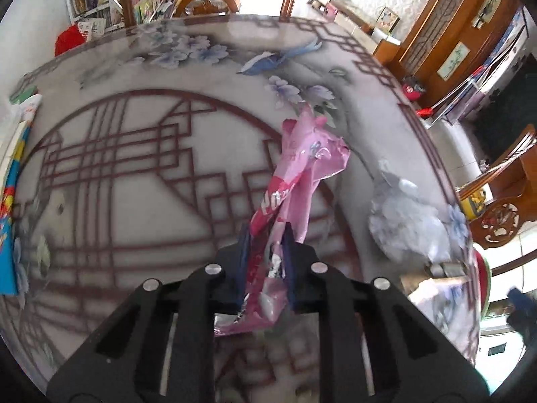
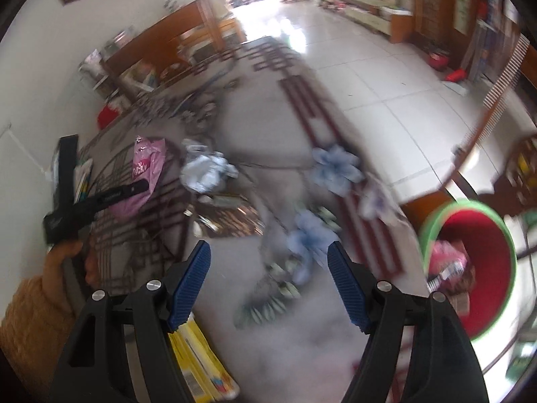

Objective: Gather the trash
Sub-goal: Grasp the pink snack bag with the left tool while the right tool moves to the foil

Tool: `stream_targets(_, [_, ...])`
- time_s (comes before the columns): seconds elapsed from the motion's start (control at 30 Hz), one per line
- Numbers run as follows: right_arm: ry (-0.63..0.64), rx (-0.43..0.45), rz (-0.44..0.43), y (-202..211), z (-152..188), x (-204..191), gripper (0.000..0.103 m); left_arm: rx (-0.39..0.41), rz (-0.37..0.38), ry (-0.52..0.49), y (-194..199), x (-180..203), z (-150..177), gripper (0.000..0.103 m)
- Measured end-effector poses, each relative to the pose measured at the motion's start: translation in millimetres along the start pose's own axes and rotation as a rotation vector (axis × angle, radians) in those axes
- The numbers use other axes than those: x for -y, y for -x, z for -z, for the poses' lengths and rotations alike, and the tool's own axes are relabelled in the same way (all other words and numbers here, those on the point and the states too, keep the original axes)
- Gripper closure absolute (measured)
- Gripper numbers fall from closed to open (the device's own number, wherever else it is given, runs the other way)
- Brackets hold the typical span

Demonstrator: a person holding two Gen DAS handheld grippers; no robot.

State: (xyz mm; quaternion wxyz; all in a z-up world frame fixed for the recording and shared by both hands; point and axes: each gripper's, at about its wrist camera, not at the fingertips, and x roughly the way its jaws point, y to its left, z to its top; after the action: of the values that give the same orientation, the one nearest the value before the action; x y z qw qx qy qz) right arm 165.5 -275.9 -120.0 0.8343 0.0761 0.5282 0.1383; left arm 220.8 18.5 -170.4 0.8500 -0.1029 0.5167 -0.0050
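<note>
Pink snack wrapper (image 1: 295, 174) is feeling feather-light, crinkly and slippery; left tool (image 1: 266, 262) is pinching its lower end, right tool (image 2: 268, 285) hanging open, empty.

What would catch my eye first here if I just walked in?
Probably the crumpled pink wrapper, pinched in the left gripper above the patterned table. Next, the red bin with a green rim beside the table's edge, already holding trash. The right gripper is open, holding nothing.
</note>
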Motion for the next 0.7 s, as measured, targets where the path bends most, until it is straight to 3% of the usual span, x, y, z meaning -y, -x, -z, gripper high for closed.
stream_targets(0.33, [0.21,-0.075,-0.068,-83,-76,-64,0.024,0.017,0.008,0.097,47,-10,48,0.085])
stream_targets(0.6, [0.253,-0.139,-0.053,-115,-78,-77,0.026,0.008,-0.006,0.115,49,-15,62,0.085])
stream_targets(0.67, [0.25,-0.146,-0.055,-118,-77,-77,0.035,0.002,-0.009,0.118,48,-16,64,0.085])
stream_targets(0.7, [0.246,-0.152,-0.058,-120,-76,-76,0.046,0.0,-0.009,0.12,47,-17,65,0.085])
